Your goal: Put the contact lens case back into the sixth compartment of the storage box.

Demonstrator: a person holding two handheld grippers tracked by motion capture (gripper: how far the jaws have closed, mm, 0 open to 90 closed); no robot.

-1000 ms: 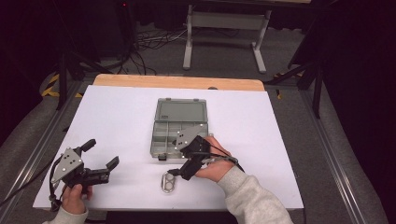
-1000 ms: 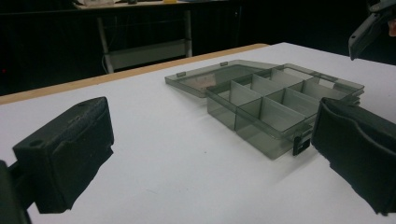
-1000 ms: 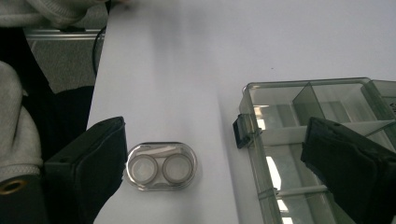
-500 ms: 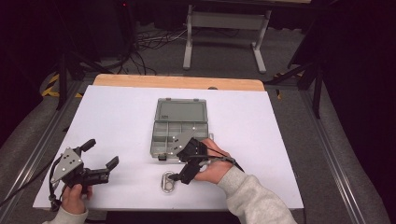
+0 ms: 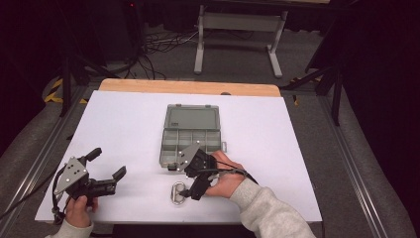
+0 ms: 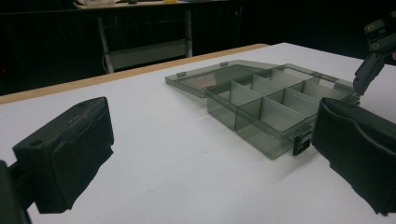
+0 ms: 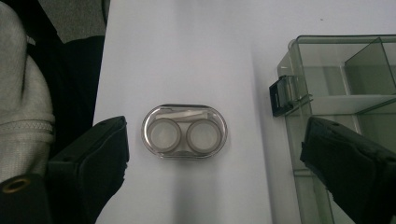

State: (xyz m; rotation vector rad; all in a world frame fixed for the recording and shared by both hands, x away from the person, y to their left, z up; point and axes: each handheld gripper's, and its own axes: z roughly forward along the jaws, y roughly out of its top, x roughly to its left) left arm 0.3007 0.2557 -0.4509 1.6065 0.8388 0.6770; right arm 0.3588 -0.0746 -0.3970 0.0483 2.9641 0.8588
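Near the table's (image 5: 124,124) front edge, an oval clear-plastic case (image 7: 184,131) with two round wells lies flat, just beside a smoky divided box (image 5: 190,134). The right gripper (image 5: 187,191) is tilted down over it, jaws wide, nothing held. The left gripper (image 5: 106,166) is held level, wide apart.

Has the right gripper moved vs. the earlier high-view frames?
Yes, slightly. Against the compartment box, the right gripper has edged toward the table's near edge and left, now hanging open over the small oval case.
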